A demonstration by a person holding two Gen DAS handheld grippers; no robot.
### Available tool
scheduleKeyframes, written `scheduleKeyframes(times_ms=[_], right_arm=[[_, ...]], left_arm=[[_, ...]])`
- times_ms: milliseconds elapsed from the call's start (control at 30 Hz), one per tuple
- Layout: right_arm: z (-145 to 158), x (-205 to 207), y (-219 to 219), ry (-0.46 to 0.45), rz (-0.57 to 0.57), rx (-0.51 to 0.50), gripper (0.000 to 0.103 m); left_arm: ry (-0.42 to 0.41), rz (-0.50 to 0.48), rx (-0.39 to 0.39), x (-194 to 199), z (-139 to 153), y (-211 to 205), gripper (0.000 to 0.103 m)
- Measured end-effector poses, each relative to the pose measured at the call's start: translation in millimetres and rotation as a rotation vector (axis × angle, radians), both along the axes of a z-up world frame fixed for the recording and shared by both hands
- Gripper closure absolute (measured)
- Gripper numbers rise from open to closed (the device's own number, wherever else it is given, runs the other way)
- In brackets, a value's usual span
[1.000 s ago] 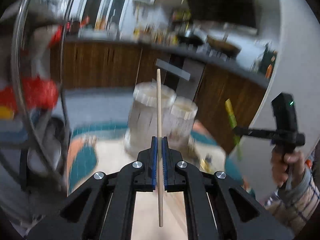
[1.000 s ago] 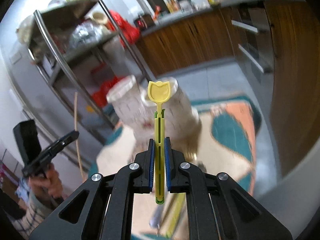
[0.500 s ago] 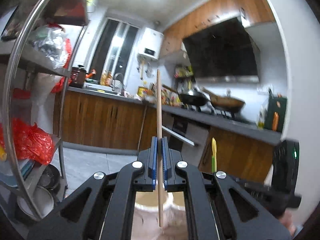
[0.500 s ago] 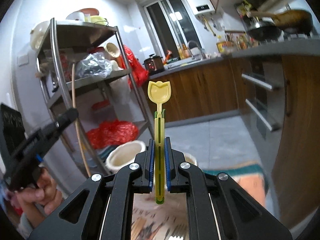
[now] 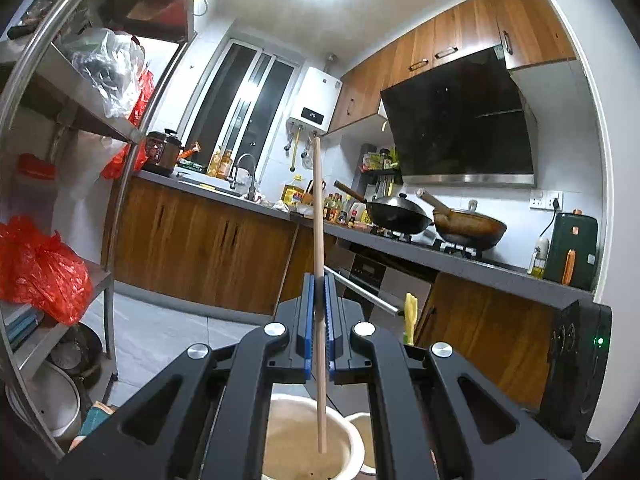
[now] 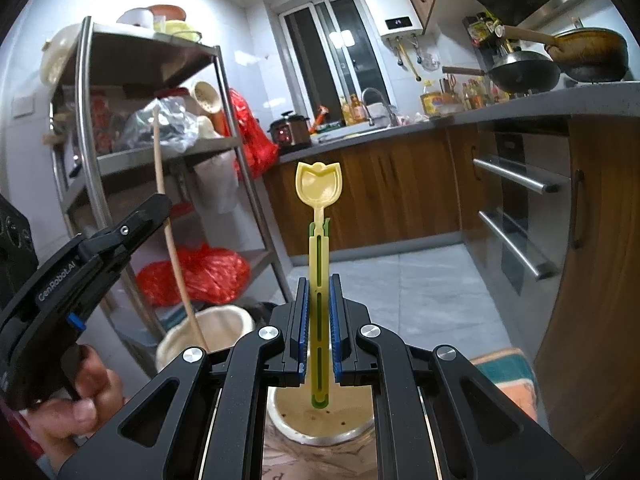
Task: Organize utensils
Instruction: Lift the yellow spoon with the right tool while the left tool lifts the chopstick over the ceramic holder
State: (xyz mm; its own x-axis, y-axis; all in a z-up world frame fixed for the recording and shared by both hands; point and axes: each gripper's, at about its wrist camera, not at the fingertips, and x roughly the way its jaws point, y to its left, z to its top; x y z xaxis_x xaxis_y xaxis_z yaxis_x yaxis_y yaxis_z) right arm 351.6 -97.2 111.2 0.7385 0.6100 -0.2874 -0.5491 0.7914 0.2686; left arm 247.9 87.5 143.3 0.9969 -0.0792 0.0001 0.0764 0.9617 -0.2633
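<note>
Since a second ago both grippers have tipped up from looking down at the holders to level, each utensil now upright over a holder mouth; the kitchen counter fills the background.

Left gripper (image 5: 318, 322): blue pads closed tight on a wooden chopstick (image 5: 317, 216), held near vertical. Its lower end hangs inside the rim line of the larger cream holder (image 5: 352, 446); whether it touches the bottom cannot be told. From the right wrist view the same stick slants down into that holder (image 6: 236, 322).

Right gripper (image 6: 319, 328): pads clamped on the stem of a yellow-green tulip-shaped spoon (image 6: 319, 240), bowl end up. Stem tip sits just above the mouth of the second holder (image 6: 320, 428), not yet inside.

Step in hand, as I judge it: dropping each utensil into its own holder. Next move calls for lowering straight down until the ends are well inside, then parting the pads. Risk: the light spoon sticking to a pad, or the chopstick tipping against the rim.
</note>
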Motion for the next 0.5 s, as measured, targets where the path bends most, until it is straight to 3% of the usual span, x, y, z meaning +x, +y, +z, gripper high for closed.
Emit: scheduleKeyframes(times_ms=[167, 500], right_arm=[[-8.3, 2.6, 1.1, 0.007, -0.007, -0.016, 0.092], [-24.3, 10.9, 0.0, 0.041, 0.008, -0.021, 0.092]], left_arm=[[0.013, -0.004, 0.036, 5.2, -7.5, -8.9, 0.099], [0.067, -0.023, 0.019, 16.3, -25.7, -7.6, 0.099]])
